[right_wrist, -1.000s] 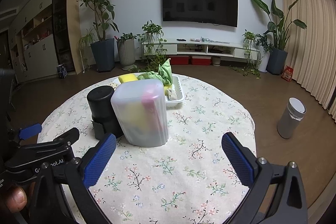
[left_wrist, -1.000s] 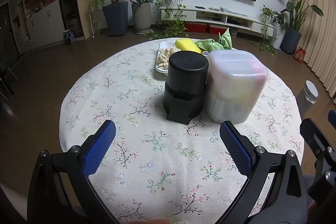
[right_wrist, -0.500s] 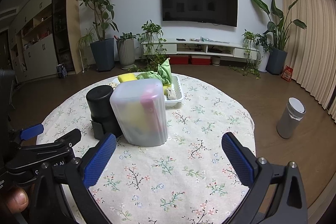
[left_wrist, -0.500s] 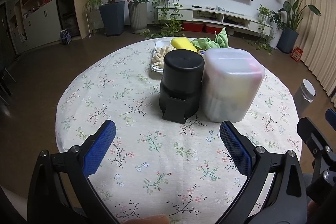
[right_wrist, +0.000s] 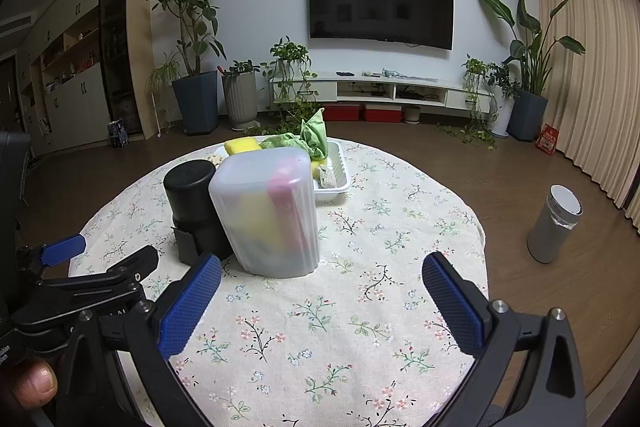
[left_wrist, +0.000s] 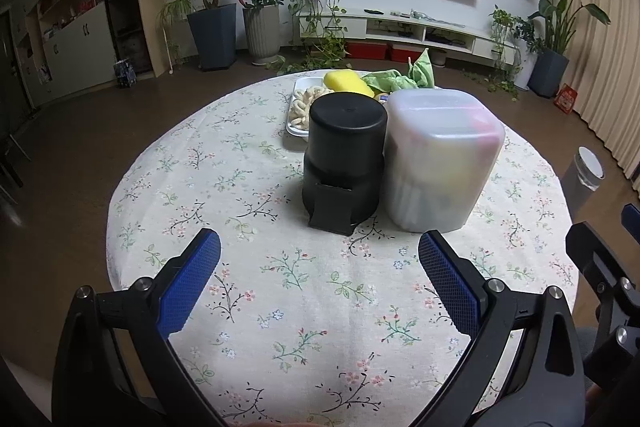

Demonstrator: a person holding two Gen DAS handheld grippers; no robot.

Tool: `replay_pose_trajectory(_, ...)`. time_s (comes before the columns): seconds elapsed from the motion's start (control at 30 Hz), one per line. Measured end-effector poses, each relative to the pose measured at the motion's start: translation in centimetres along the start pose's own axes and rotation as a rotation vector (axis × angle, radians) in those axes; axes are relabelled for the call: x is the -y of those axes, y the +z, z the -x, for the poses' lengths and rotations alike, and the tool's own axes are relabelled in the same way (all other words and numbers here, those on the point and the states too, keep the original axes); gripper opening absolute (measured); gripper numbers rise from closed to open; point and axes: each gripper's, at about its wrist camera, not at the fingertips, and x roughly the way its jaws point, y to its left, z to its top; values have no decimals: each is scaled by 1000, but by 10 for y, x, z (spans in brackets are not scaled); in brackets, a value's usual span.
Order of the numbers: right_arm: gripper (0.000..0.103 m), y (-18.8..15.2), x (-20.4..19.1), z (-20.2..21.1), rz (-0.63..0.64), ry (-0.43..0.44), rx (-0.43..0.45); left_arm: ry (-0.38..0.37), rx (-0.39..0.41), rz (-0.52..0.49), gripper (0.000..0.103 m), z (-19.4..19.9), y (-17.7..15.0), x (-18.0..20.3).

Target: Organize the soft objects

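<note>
A: What is on the round flowery tabletop [left_wrist: 248, 291]?

B: A frosted plastic box [right_wrist: 266, 213] stands upright with a yellow sponge [right_wrist: 260, 217] and something pink [right_wrist: 286, 203] inside. A black round holder [left_wrist: 344, 163] stands just beside it, on its left.

A: And behind them?

B: A white tray [right_wrist: 338, 179] holds another yellow sponge [left_wrist: 346, 81], a green cloth [right_wrist: 314, 135] and a pale knitted thing [left_wrist: 306, 103].

A: What are the tongs doing?

B: The left tongs [left_wrist: 320, 281] are wide apart and hold nothing. The right tongs [right_wrist: 320, 297] are wide apart and hold nothing too. Both hang over the near side, apart from the box.

A: Any words?

B: Some white letters show on the left tool, but they are too hidden to read
</note>
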Motion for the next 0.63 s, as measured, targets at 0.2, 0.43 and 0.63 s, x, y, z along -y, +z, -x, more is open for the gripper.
replay_pose_trajectory(0.2, 103, 0, 0, 0, -2, 1, -1, -3, 10, -7, 101, 1, 0, -1)
replay_pose_trajectory(0.43, 103, 0, 0, 0, -2, 1, -1, -12, 8, -8, 101, 0, 0, 0)
replay_pose_trajectory(0.63, 103, -1, 1, 0, -1, 0, -3, -17, 5, -5, 101, 0, 0, 1)
